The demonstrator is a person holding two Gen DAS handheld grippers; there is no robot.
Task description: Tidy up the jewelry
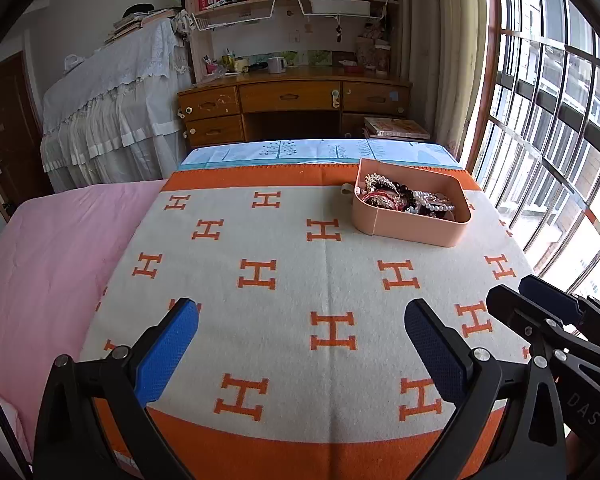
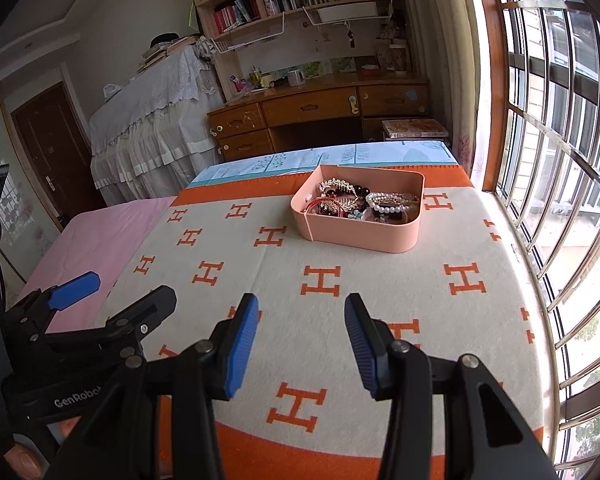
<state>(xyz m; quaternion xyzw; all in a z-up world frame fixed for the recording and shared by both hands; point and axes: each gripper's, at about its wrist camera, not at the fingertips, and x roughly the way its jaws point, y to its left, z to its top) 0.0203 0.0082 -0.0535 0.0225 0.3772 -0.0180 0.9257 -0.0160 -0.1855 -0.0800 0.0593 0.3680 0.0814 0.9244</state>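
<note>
1. The blanket [image 1: 300, 280] fills the middle of both views, cream with orange H marks. Apart from the box and a small loop, it shows nothing on it.
2. The pink box [image 2: 360, 236] sits upper right of centre in both views, near the far orange border. It holds the jewelry.
3. The left gripper [image 1: 300, 344] sits at the bottom of its view, fingers spread wide and holding nothing. The right gripper [image 2: 300, 344] is open less far, also holding nothing.
4. The jewelry [image 2: 360, 202] lies heaped in the box: a pearl string on the right, red cord and dark beads on the left, all tangled.
5. This fits either sorting still ahead or pieces already gathered in. Any grasp there wants one strand pinched at a free loop and lifted slowly, since neighbours will likely drag along.
6. A small loop [image 1: 346, 189] lies just left of the box; what it is I cannot tell.
</note>
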